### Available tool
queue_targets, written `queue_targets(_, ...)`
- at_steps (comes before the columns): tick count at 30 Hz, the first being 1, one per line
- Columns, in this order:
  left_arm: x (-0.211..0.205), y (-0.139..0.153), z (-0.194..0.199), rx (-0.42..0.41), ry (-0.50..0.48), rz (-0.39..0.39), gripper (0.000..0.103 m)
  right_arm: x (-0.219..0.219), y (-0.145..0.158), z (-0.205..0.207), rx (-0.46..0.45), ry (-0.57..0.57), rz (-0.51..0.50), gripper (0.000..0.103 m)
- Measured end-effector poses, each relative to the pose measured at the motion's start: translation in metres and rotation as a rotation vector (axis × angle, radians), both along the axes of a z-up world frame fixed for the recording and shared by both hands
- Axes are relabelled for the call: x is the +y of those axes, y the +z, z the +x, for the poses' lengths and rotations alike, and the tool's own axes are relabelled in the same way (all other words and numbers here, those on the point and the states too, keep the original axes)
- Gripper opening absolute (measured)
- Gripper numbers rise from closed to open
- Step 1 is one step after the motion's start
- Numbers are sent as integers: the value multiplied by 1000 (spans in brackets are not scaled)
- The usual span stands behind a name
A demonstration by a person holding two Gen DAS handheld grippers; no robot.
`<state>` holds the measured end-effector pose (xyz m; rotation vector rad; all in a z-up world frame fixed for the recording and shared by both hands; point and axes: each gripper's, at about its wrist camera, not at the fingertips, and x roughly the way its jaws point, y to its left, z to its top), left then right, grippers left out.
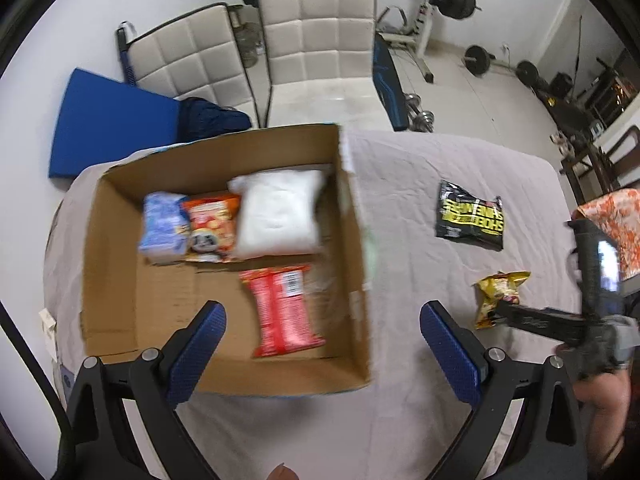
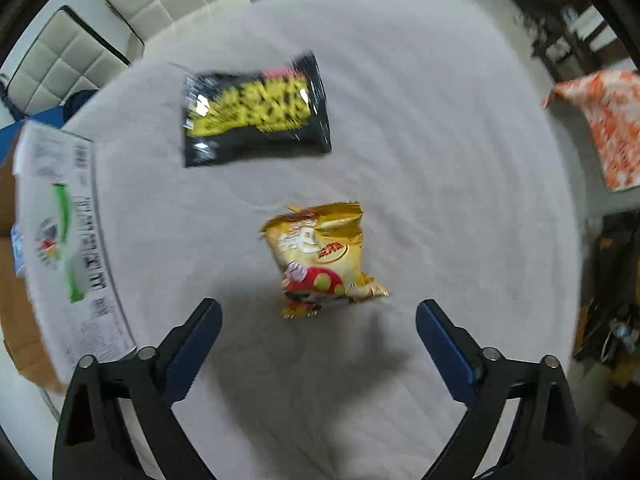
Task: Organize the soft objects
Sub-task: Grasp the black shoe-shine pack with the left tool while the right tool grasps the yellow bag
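Gold snack bag (image 2: pixel 320 258) on bare cloth, beyond wide-spread right hand-held gripper (image 2: pixel 319 326)

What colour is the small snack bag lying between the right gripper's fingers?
Gold-yellow snack bag; clearest in the right wrist view.

A matt brown cardboard box (image 1: pixel 224 376) sits on the counter's wrinkled, matt grey cloth (image 1: pixel 420 184), while the black snack bag (image 2: pixel 256 110) and gold snack bag (image 2: pixel 320 256) look like glossy, crinkled foil, and the far chairs (image 1: pixel 320 40) show smooth quilted cream leather.
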<state>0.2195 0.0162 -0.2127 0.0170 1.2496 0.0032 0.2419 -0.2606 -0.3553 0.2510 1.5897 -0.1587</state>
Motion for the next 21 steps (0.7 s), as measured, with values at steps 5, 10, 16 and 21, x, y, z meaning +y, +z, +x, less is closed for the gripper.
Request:
queue_targets(5, -41, -14, 22, 38, -31, 8, 100, -8, -41, 11, 56, 6, 23, 78)
queue_targets(10, -80, -30, 47, 83, -67, 1, 100, -25, -42, 14, 35, 22, 35, 67)
queue_targets(16, -128, -57, 91, 165, -114, -48, 100, -92, -28, 20, 28, -39, 14, 62)
queue_targets(21, -165, -92, 135, 263, -127, -100, 100, -148, -27, 28, 48, -90, 6, 49)
